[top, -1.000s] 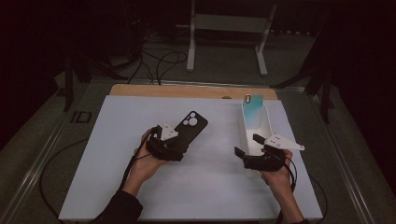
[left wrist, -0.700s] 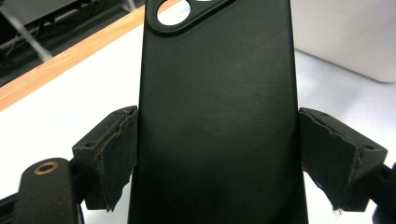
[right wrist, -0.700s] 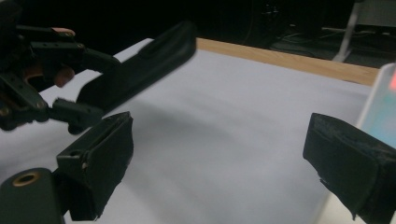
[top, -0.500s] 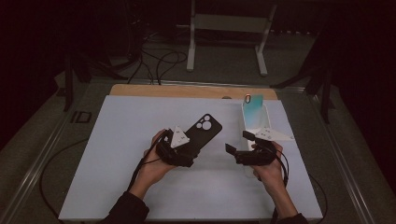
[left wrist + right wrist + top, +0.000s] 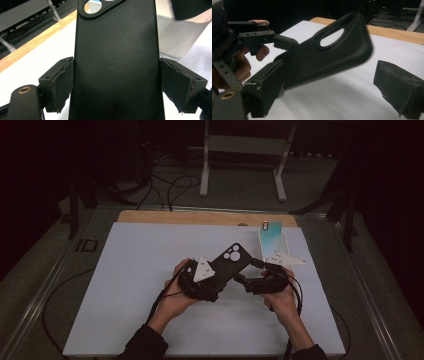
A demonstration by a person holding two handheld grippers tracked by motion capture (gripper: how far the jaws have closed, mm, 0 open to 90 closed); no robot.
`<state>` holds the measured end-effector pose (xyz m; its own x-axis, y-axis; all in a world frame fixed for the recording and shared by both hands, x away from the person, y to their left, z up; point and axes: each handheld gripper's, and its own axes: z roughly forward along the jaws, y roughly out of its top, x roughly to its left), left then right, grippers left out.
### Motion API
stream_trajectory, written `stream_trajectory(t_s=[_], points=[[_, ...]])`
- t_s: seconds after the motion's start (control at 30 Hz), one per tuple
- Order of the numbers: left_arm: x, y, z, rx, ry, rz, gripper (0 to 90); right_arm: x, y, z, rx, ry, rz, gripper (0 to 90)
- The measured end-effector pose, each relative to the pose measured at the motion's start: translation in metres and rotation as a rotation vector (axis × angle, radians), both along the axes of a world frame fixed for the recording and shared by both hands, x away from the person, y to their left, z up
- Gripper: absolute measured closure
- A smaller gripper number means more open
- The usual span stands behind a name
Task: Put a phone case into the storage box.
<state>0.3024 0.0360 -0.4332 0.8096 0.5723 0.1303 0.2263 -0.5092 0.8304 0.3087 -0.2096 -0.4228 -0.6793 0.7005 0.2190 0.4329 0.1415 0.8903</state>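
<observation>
Two grippers meet near the middle of the white table (image 5: 125,270): the left gripper (image 5: 116,82) has its jaws clamped on the long edges of a black phone case (image 5: 115,57), holding it raised and angled toward the far right. Just right of it, the right gripper (image 5: 339,85) is spread wide, gripping nothing, the case's camera end between its jaws, while a white box (image 5: 274,245) with a teal phone stands beyond.

Left claw (image 5: 220,272) carried the black phone case (image 5: 231,261) rightward, toward desk centre. Right claw (image 5: 243,281) moved left, closing in beside it.
</observation>
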Motion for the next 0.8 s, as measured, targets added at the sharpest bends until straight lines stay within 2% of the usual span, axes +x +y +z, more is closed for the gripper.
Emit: stream_trajectory(t_s=[0.27,0.43,0.63,0.8], points=[[-0.003,-0.008,0.002,-0.023,-0.014,-0.024,16.2,0.002,0.006,0.001,0.028,0.022,0.022,17.2],[-0.005,-0.013,0.002,-0.026,-0.017,-0.034,16.2,0.002,0.008,0.001,0.05,0.04,0.033,33.4],[-0.006,-0.014,0.003,-0.048,-0.015,-0.041,16.2,0.002,0.01,0.0,0.073,0.065,0.053,46.9],[-0.006,-0.016,0.003,-0.053,-0.012,-0.047,16.1,0.001,0.011,0.002,0.117,0.085,0.075,60.3]])
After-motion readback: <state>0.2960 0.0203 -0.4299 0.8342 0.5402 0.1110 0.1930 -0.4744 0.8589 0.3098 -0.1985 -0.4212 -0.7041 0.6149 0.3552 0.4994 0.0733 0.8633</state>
